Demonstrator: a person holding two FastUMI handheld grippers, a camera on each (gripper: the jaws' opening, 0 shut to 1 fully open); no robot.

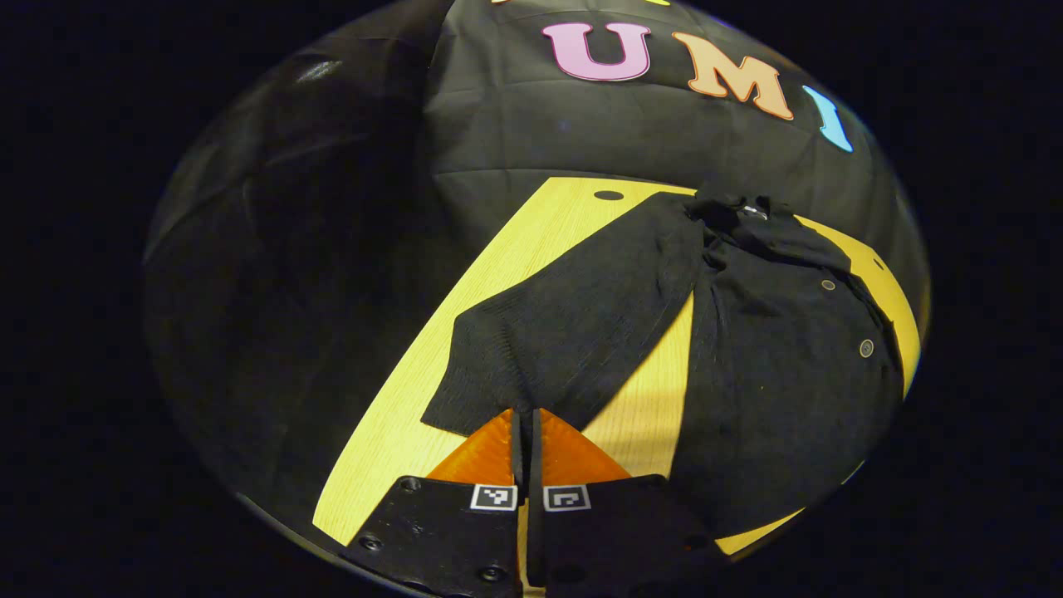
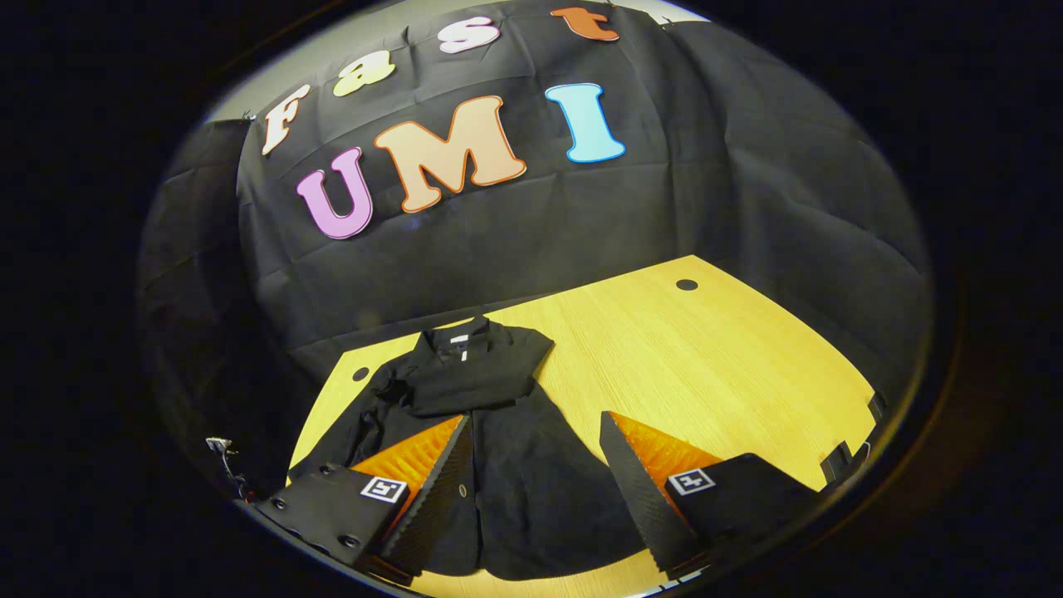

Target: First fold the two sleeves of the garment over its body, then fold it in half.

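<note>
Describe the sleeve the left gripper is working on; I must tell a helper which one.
On the yellow wooden table lies a black garment. Its sleeve stretches sideways off the body onto bare wood, cuff end at the shut left gripper. It alone lies spread flat, apart from the body.

The right gripper (image 2: 536,419) hovers with jaws spread wide over a black buttoned jacket (image 2: 507,465) lying on the yellow wooden tabletop (image 2: 706,365); its collar points to 12 o'clock, one sleeve folded across the chest.

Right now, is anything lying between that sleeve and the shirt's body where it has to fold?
Nothing visible: only bare table lies between the sleeve, pinched by the left hand-held gripper, and the garment's body.
</note>
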